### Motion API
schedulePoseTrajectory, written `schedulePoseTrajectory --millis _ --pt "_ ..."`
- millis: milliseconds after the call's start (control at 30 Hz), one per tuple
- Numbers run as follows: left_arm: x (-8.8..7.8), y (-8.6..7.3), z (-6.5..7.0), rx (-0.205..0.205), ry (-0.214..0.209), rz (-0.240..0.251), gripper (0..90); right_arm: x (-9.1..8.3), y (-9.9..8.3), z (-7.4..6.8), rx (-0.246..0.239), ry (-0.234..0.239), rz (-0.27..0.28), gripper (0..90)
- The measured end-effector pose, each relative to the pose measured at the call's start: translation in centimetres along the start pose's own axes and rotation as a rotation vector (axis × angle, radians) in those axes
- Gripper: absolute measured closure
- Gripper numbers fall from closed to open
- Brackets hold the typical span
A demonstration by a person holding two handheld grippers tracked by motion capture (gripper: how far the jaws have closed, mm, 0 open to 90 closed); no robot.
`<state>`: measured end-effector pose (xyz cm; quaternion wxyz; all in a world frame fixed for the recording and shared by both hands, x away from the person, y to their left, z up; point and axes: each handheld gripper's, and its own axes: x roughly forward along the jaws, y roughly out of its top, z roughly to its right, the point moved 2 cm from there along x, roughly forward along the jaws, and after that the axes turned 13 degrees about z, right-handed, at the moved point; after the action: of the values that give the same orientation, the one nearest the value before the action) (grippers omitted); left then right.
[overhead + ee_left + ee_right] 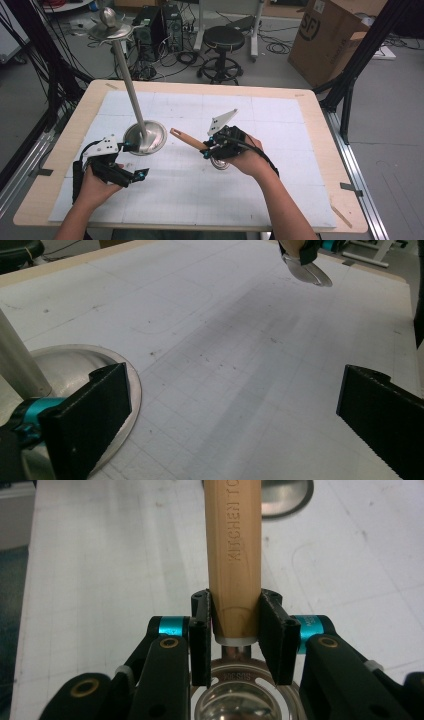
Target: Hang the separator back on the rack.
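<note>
Two grippers are at work over a white gridded mat (pixel 280 150) on a wooden table (pixel 320 150). Biggest thing on it is the steel stand (pixel 145 137), its domed base just beyond the left gripper (pixel 134 176) and a slanted pole rising away to a dish at the top with a ball on it. That gripper sits low near the base with its jaws spread wide and nothing between them; in its own view the base rim lies just behind the near jaw, whether touching I cannot tell. The right gripper (pixel 206 150) has its jaws clamped on the wooden handle (pixel 234 555) of a ladle (pixel 192 142), gripping close to where wood meets metal. The handle runs out ahead of the jaws toward the stand, and the steel bowl (pixel 240 700) hangs just under and behind them, off the mat. To my eye the ladle is mid-carry, lifted and on its way to the stand, probably to be hung or set on it. The next move calls for a steady grip while the handle end is steered toward the pole or dish without knocking the stand; the free gripper could steady the base. Beyond the table lie a grey floor, a black stool (pixel 223 42), a cardboard box (pixel 325 40), and tangled cables.
</note>
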<state>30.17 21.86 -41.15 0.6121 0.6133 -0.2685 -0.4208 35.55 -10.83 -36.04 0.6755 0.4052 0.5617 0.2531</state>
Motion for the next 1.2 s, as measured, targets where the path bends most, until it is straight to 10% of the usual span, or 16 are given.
schedulePoseTrajectory --millis 1200 --pt "-0.1 0.2 0.1 -0.001 -0.008 0.014 1.7 -2.3 8.7 1.0 0.050 -0.071 0.378 68.7"
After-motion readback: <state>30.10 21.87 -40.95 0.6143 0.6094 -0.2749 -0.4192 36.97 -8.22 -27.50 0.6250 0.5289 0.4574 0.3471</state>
